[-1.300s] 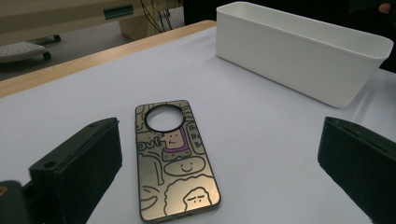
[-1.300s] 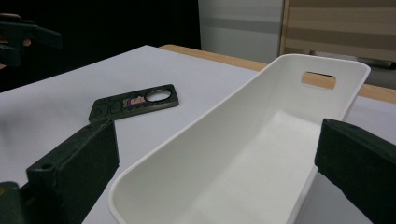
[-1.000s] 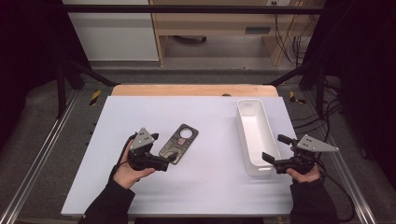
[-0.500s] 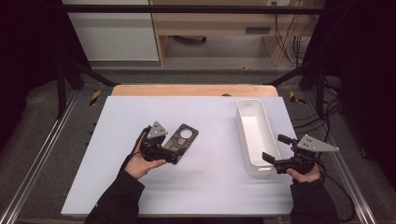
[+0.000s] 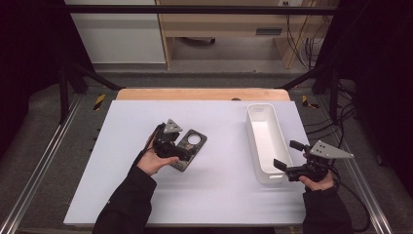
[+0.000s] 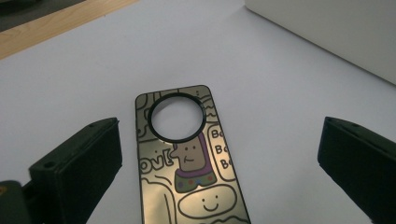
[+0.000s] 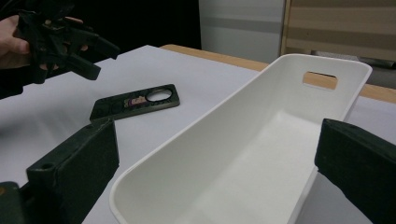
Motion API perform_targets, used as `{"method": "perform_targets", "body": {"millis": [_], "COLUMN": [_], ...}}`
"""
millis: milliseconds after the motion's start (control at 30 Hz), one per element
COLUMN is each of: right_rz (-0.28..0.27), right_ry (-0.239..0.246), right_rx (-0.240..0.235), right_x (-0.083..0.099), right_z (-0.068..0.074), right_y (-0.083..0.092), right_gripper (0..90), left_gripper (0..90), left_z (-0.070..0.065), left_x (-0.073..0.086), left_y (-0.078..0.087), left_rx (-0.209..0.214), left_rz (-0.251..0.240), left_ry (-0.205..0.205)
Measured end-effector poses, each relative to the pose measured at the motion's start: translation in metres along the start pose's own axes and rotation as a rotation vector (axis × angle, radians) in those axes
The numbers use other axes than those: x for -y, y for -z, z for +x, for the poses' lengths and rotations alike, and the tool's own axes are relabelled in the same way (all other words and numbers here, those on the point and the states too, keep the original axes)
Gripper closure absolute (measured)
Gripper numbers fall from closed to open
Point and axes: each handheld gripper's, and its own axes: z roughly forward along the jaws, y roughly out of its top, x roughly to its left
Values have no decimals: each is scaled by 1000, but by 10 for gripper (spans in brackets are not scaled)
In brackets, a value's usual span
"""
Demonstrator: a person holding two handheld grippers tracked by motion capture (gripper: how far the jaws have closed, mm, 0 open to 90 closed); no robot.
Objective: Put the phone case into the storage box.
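Observation:
A dark phone case [image 5: 194, 144] with cartoon drawings and a round camera hole lies flat on the white table. My left gripper [image 5: 186, 156] hovers over its near end, open. In the left gripper view the case [image 6: 187, 158] lies between the wide-apart jaws, which touch nothing. The right gripper [image 5: 288, 155] is open at the near right end of an empty white bin [image 5: 267, 141]. From the right gripper view, the bin [image 7: 261, 154] sits between and beyond the jaws, with the case [image 7: 121, 106] and the left gripper [image 7: 100, 60] farther off.
The white table top [image 5: 122, 146] has bare room left of the case and along the front. A wooden strip [image 5: 195, 93] runs along the far edge. Metal rails [image 5: 44, 161] flank the table.
My left gripper has moved right and forward, from beside the phone case to over its near end. The right gripper, the case and the bin have stayed put.

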Motion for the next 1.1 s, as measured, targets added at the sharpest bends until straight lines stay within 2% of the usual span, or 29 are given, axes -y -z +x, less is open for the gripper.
{"method": "perform_targets", "body": {"millis": [433,933,1100], "right_rz": [-1,-5,-3], "right_ry": [-2,-2,-2], "right_rx": [-2,-2,-2], "right_x": [0,0,0], "right_z": [0,0,0], "right_y": [0,0,0], "right_gripper": [5,5,5], "left_gripper": [0,0,0], "left_z": [14,21,19], "left_x": [-11,-7,-5], "left_y": [-19,-36,-43], "left_rx": [-25,-38,-38], "left_rz": [77,134,166], "left_ry": [3,18,9]}}
